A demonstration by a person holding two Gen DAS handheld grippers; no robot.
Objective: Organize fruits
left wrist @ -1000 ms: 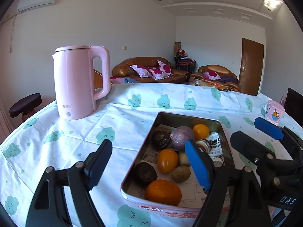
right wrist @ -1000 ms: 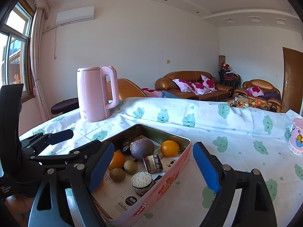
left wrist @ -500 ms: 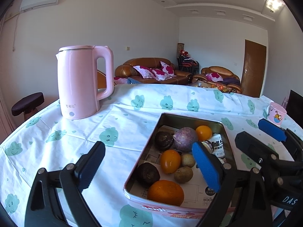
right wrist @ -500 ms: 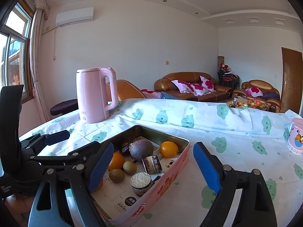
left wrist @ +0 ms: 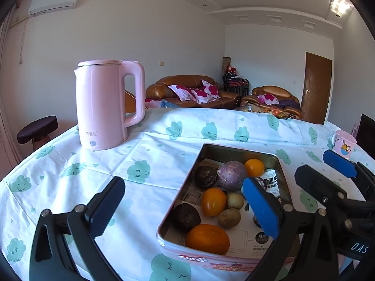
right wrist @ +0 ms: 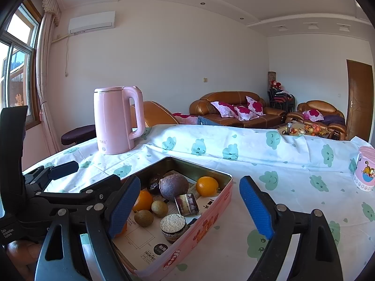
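Two pairs of tongs hover over a pink tin tray (left wrist: 168, 222) of fruit on a worktop (left wrist: 152, 154) draped in a cloud-print cloth. The left tongs (left wrist: 185, 207) have just been opening and now stand spread wide with nothing between them, one pad above the bare cloth, the other above the tray's right half. The right tongs (right wrist: 189, 208) also gape empty, straddling the tray's near right corner.

Inside the tray lie a large orange (left wrist: 207, 238) at the near wall, a smaller orange (left wrist: 213, 201) mid-tray, another orange (left wrist: 254, 167) at the far end, a purple passion fruit (left wrist: 232, 175), two dark wrinkled fruits (left wrist: 206, 176) and two small brown ones (left wrist: 229, 217), all touching or nearly so. Among them sit two small round pots (right wrist: 173, 226), one upright, one on its side.

The risks, as judged from here: the fruit is crowded, so tongs closing on one piece could nudge a neighbour or catch a pot instead. Round, smooth oranges may slip from flat pads and roll off the cloth. The two tools sit close together and could collide over the tray. A pad pressing the thin tin wall might tip or skid the tray. The pink kettle (left wrist: 105, 103) and the cartoon mug (right wrist: 365, 168) stand well apart from the work
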